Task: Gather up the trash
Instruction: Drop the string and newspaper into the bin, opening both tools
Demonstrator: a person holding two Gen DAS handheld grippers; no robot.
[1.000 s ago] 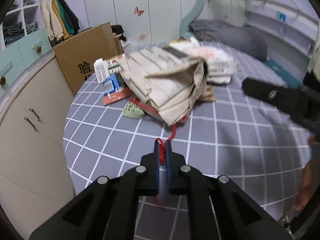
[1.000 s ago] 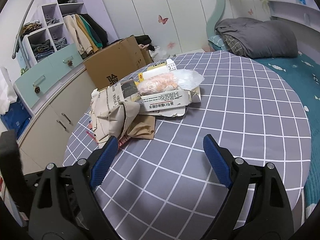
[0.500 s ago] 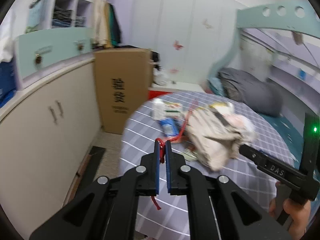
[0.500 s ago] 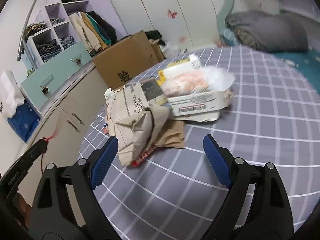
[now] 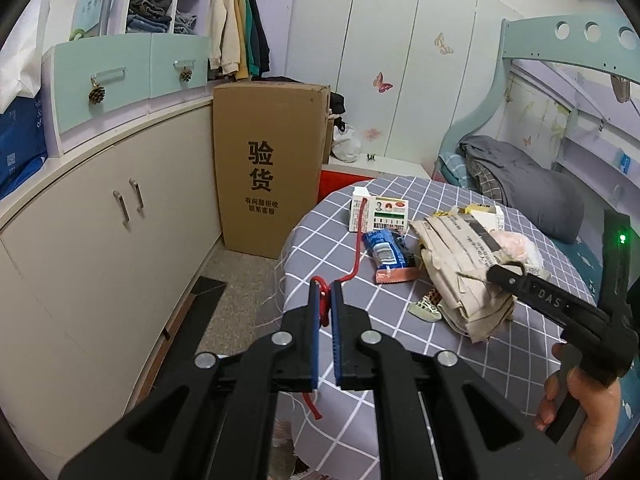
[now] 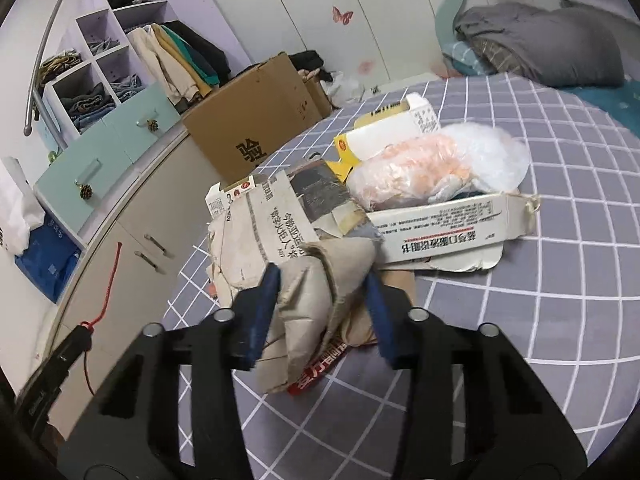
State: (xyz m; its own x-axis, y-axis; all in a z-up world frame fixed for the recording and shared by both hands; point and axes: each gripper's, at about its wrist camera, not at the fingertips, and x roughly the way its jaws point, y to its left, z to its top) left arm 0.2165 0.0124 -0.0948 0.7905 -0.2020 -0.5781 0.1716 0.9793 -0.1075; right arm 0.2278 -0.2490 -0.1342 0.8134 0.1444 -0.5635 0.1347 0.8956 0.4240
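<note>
Right gripper (image 6: 320,304) has just been closing and now its pads squeeze the crumpled paper (image 6: 312,280) at the near edge of the pile on the bed (image 6: 540,280): first piece of trash taken, I'd say. Left gripper (image 5: 326,300), clamped tight on a red string (image 5: 357,240), has swung off toward the cardboard box (image 5: 264,168). Blue wrapper (image 5: 386,250), carton (image 6: 448,232) and plastic bag (image 6: 460,160) crowd the paper and could drag along.

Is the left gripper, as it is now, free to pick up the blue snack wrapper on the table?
Probably not yet: the left gripper is shut on a red string. The blue snack wrapper lies uncovered just ahead.
</note>
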